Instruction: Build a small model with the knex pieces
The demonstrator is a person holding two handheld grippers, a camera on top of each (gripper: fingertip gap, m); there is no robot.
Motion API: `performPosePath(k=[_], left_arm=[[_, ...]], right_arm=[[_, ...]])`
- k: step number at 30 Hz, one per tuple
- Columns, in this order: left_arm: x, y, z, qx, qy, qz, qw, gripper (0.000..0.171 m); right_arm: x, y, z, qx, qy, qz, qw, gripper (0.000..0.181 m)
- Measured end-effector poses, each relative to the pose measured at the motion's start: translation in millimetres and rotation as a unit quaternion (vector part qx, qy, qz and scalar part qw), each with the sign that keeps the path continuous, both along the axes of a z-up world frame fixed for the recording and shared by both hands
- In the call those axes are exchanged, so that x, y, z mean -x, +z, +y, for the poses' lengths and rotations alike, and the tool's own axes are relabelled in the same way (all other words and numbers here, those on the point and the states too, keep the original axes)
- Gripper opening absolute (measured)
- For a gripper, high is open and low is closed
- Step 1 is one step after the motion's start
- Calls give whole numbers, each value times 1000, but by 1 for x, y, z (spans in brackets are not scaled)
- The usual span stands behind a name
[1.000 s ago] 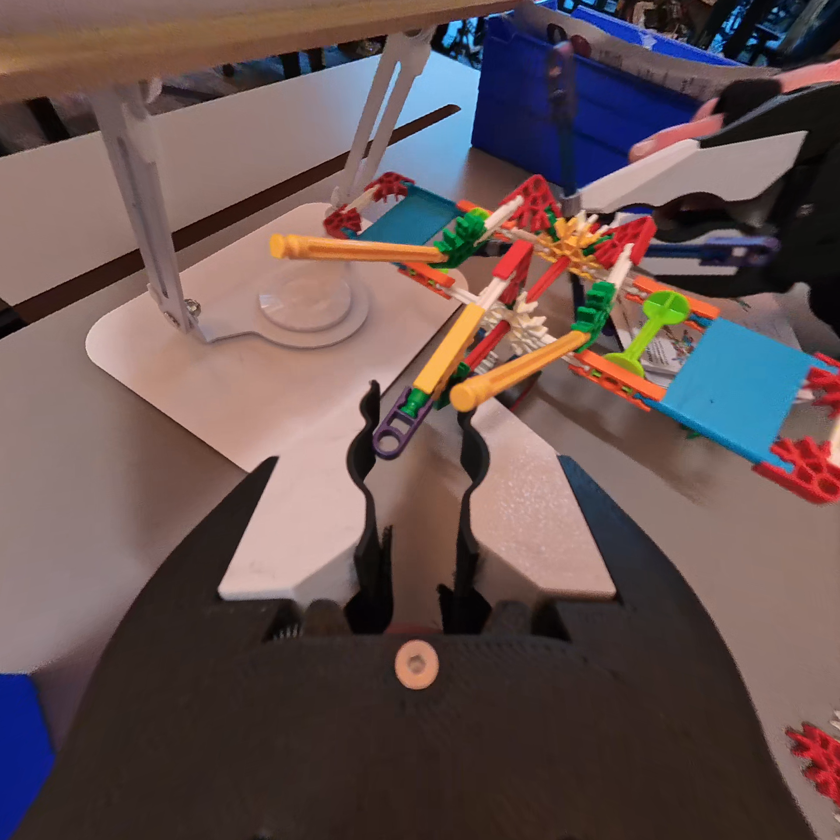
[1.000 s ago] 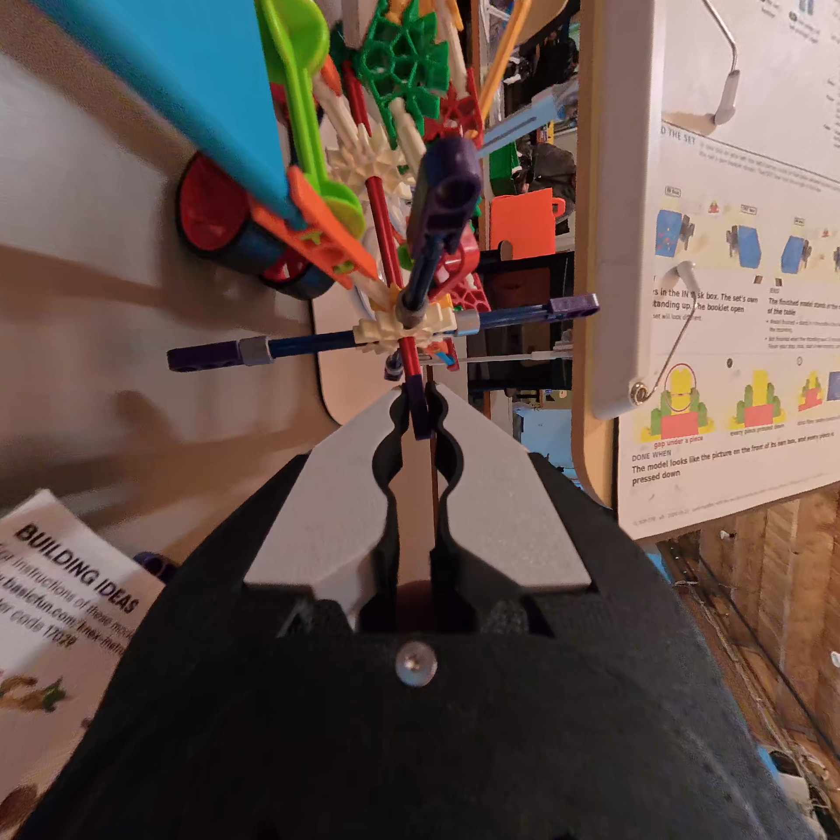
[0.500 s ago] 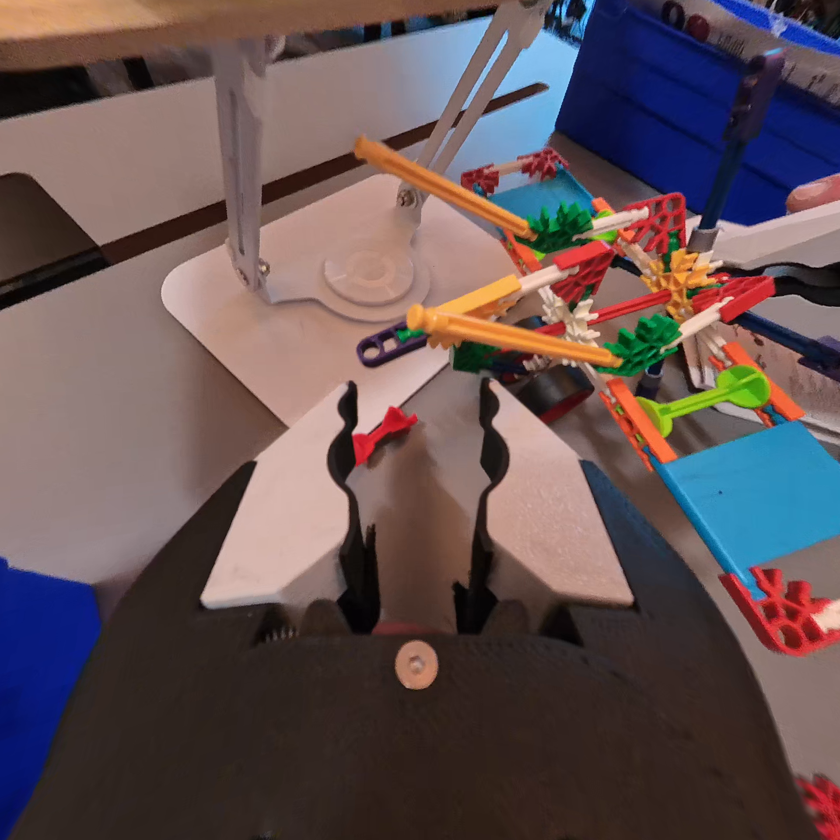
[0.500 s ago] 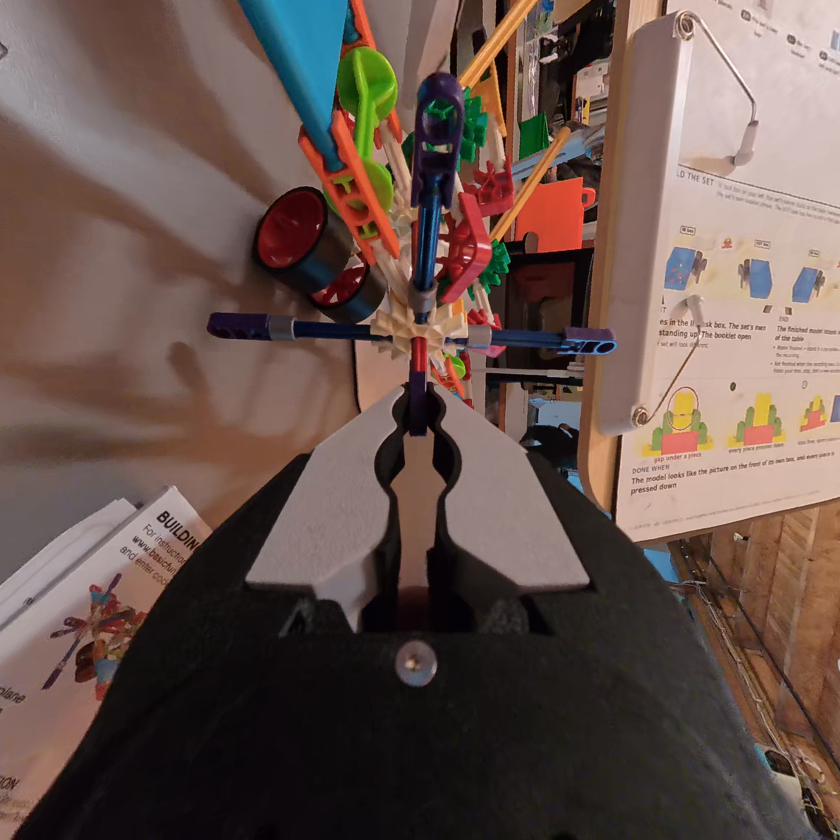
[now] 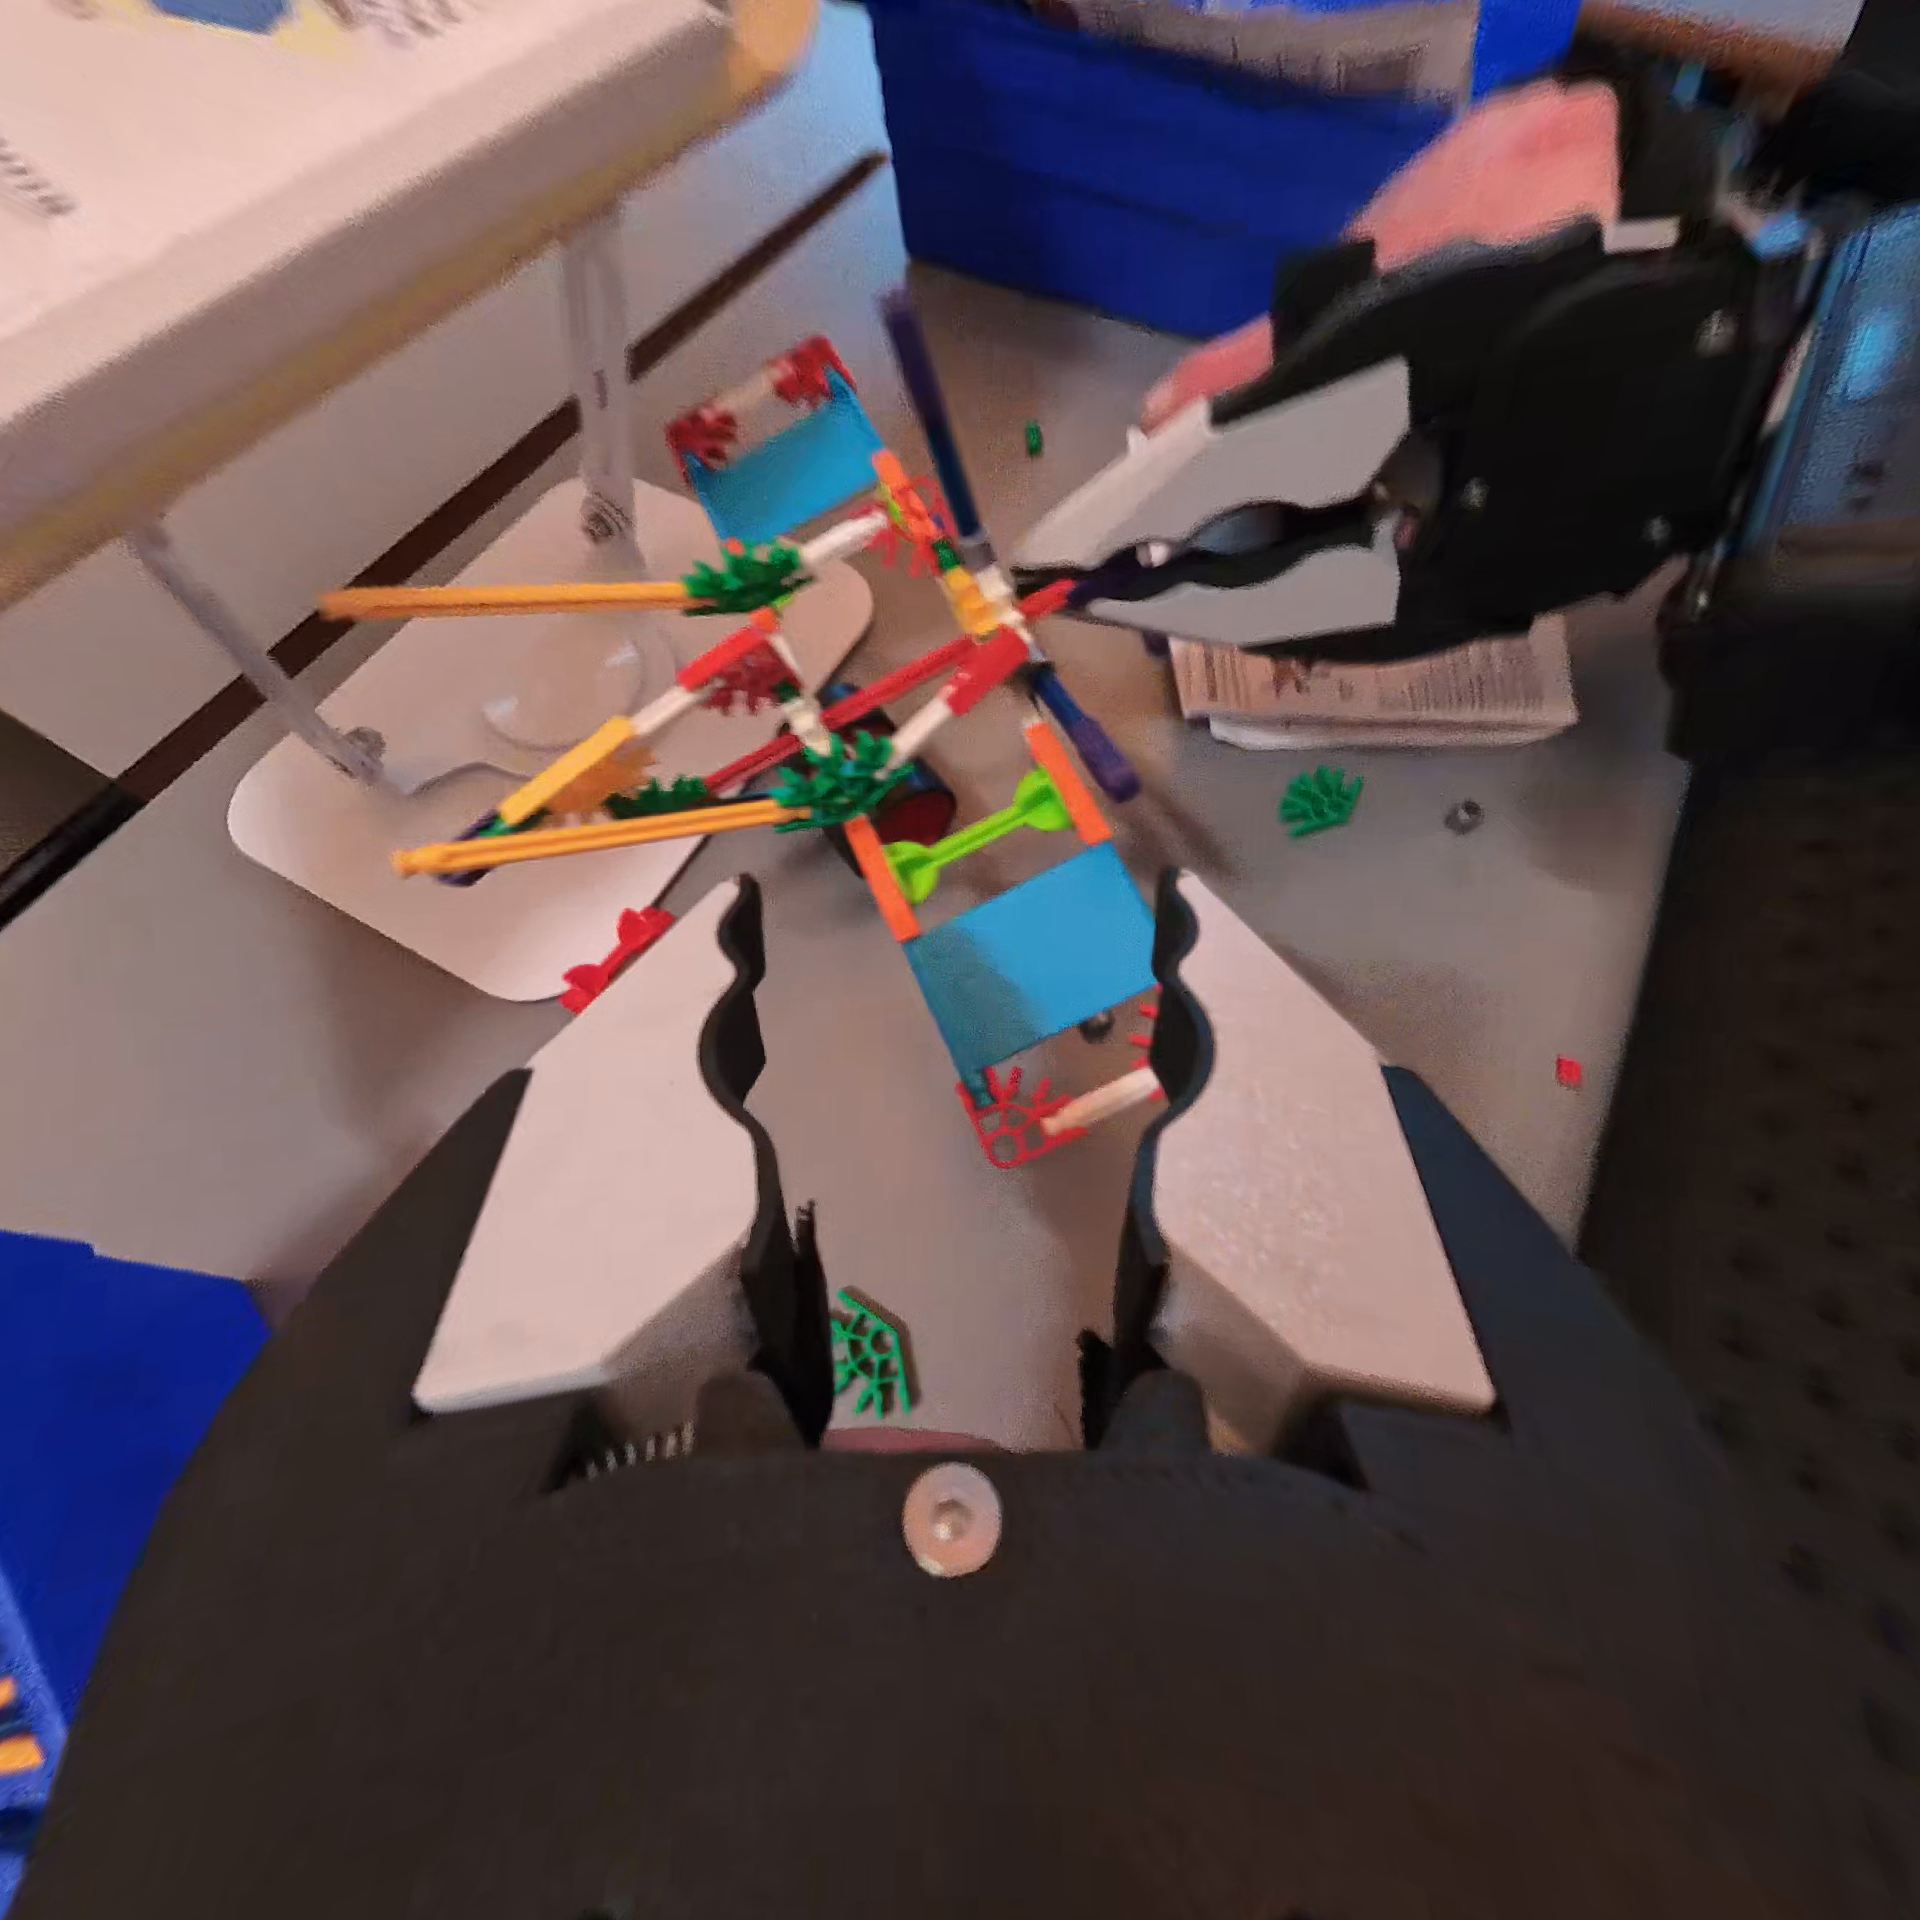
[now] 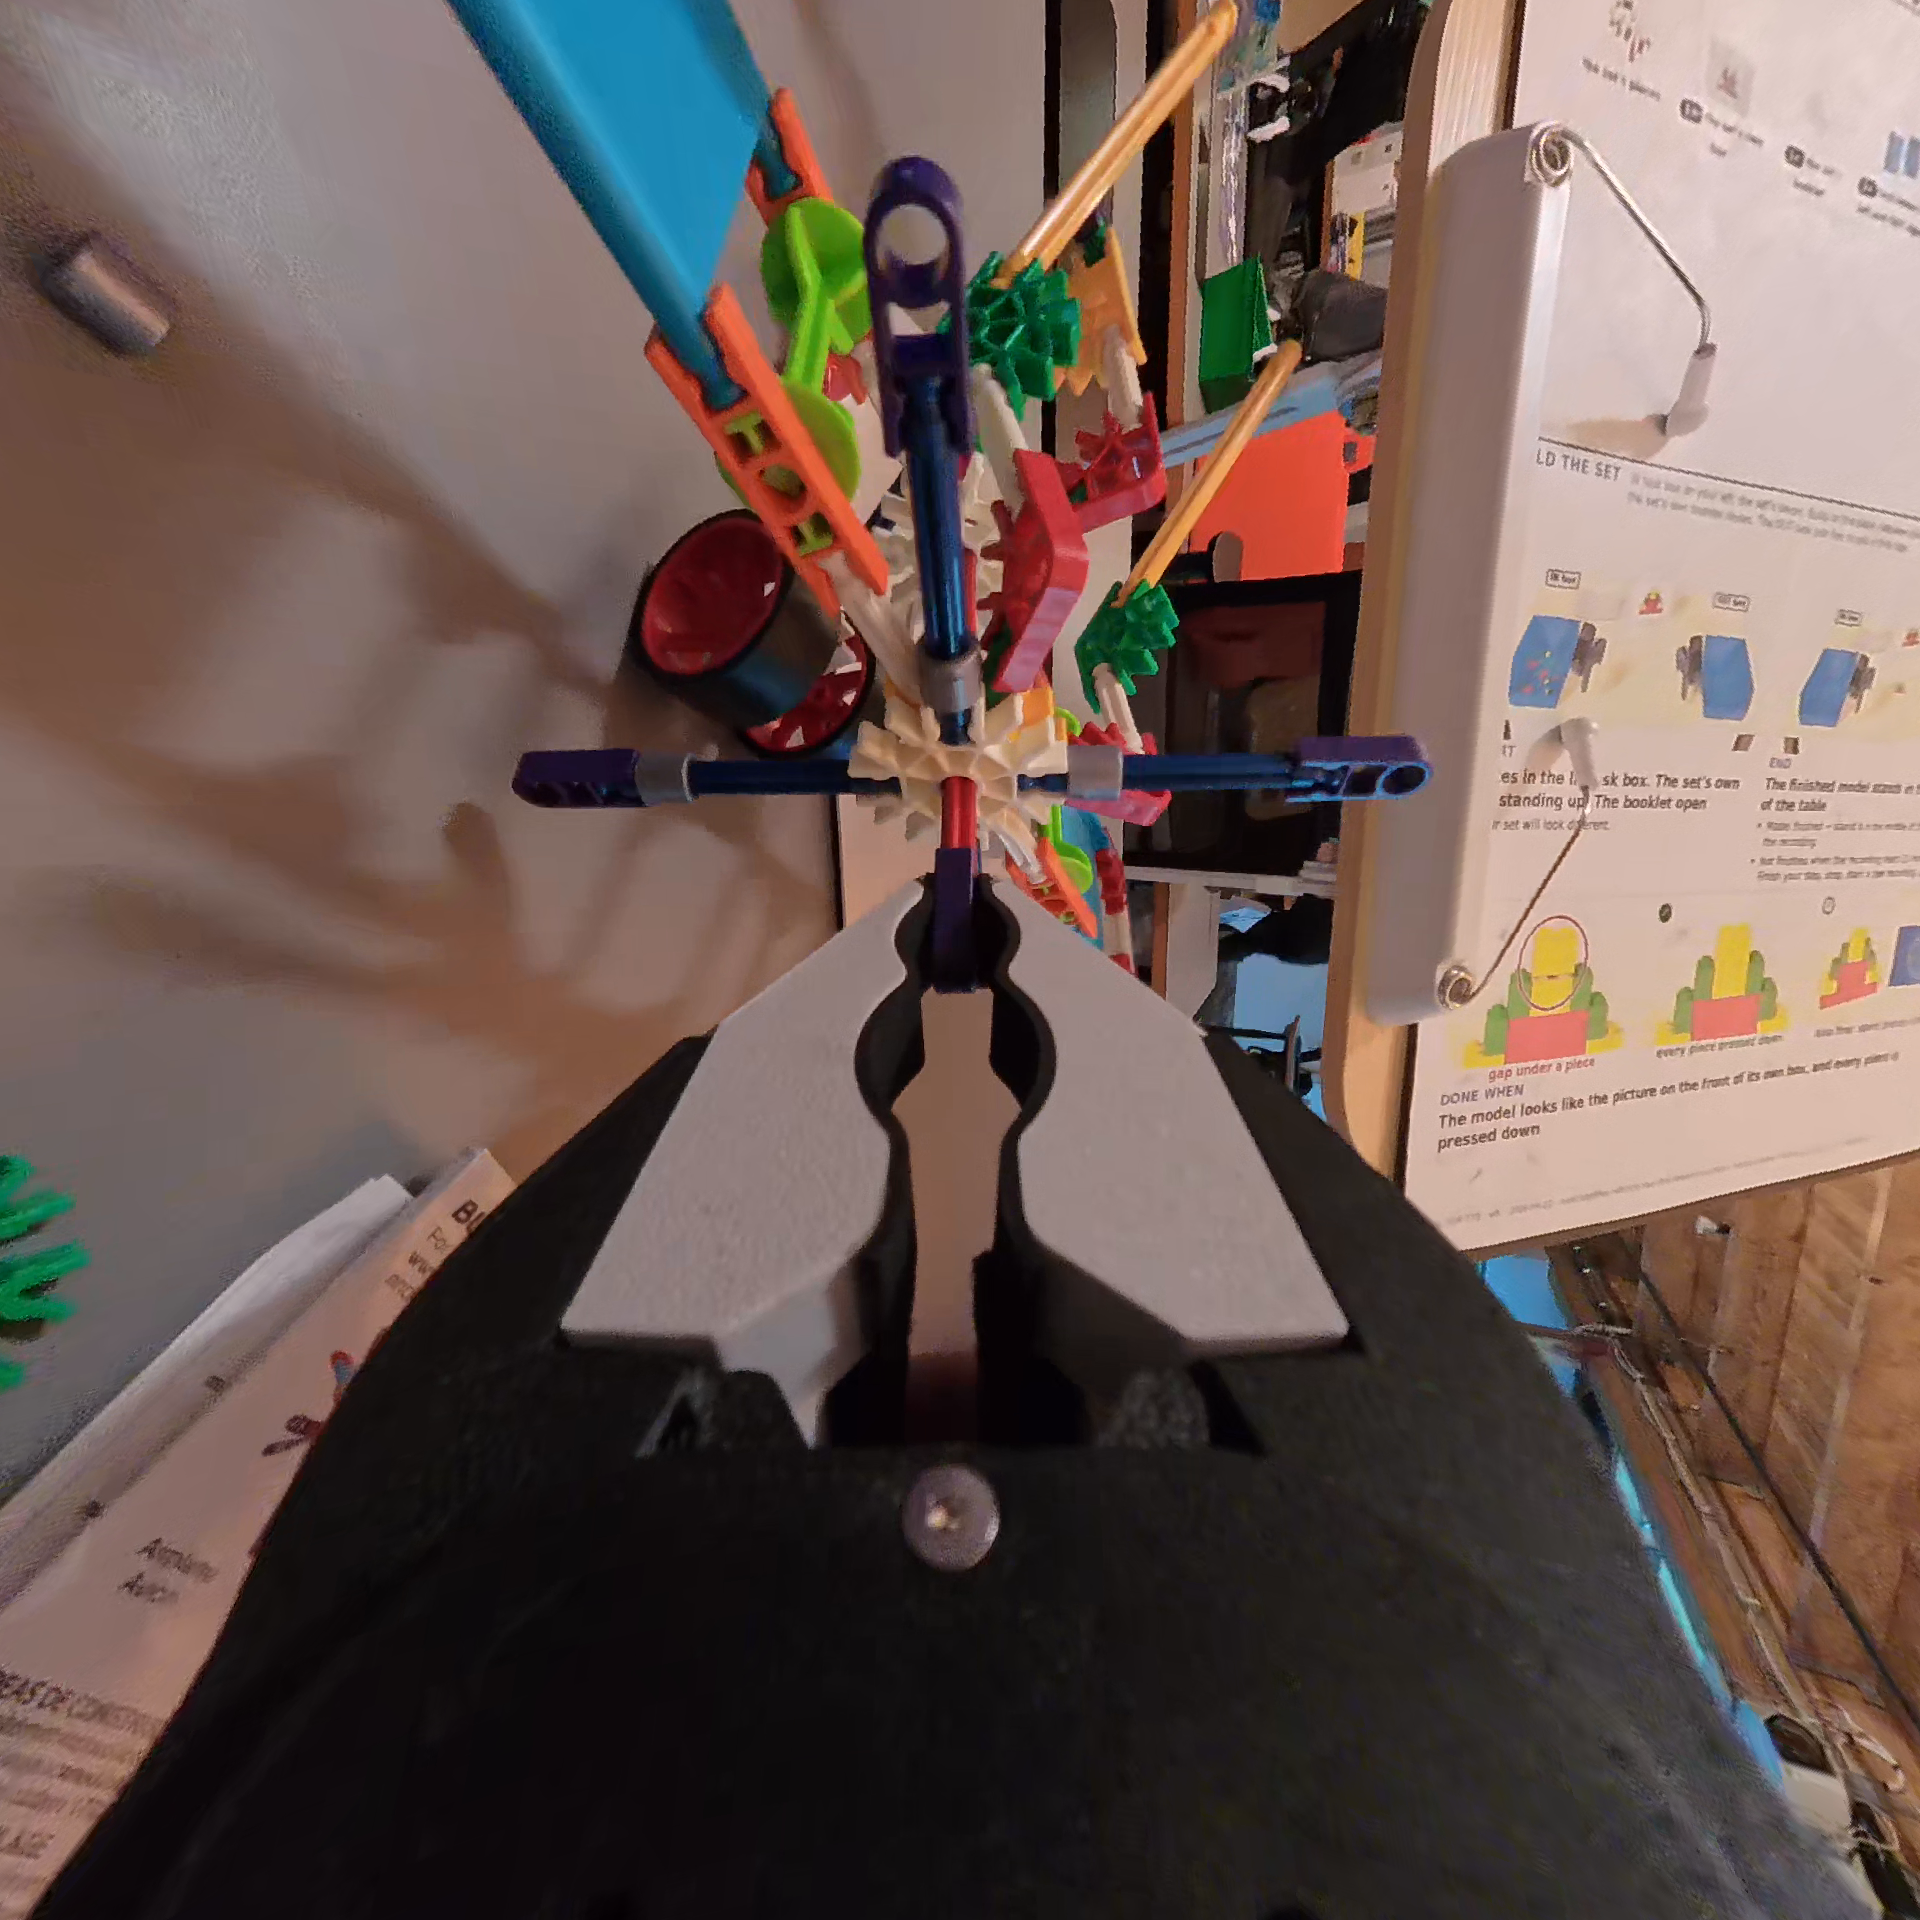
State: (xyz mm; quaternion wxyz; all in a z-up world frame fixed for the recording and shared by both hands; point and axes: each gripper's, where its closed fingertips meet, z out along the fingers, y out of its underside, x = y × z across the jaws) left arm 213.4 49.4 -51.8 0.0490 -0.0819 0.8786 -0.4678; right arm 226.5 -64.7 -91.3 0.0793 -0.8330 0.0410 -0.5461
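Multicoloured rod-and-connector model held tilted over table by purple end piece; blue panels outermost.

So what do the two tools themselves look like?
Both match: the left tool and right tool each have a matte black body, a silver screw at its centre, and two light grey wedge-shaped fingers with wavy black inner edges. No cables or sleeves show.

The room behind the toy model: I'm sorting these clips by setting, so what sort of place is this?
Probably a workshop or lab bench set up for recorded building tasks. An instruction board stands on a white stand on the table, blue bins sit behind, and cluttered shelves fill the background.
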Motion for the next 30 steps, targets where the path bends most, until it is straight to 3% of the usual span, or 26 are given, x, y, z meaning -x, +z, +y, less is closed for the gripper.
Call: performPosePath(k=[3, 5, 9, 15, 24, 30], left_arm=[[21, -19, -9, -59, -16, -30, 998, 84], [17, -35, -10, -105, 7, -63, 992, 95], [24, -54, -18, -144, 5, -63, 988, 102], [5, -74, -10, -207, 47, -94, 973, 75], [-18, -71, 1, -218, 63, -121, 966, 58], [-21, -72, 4, -216, 41, -118, 968, 49]], right_arm=[[-2, -1, 0, -11, -11, 5, 1000, 2], [-2, -3, 0, -15, -15, 10, 1000, 2], [-5, -7, -2, -25, -23, 18, 999, 3], [-2, -7, 4, -41, -31, 27, 998, 3], [7, -8, 21, -64, -17, 47, 997, 6], [29, -9, 24, -125, 49, 130, 982, 41]])
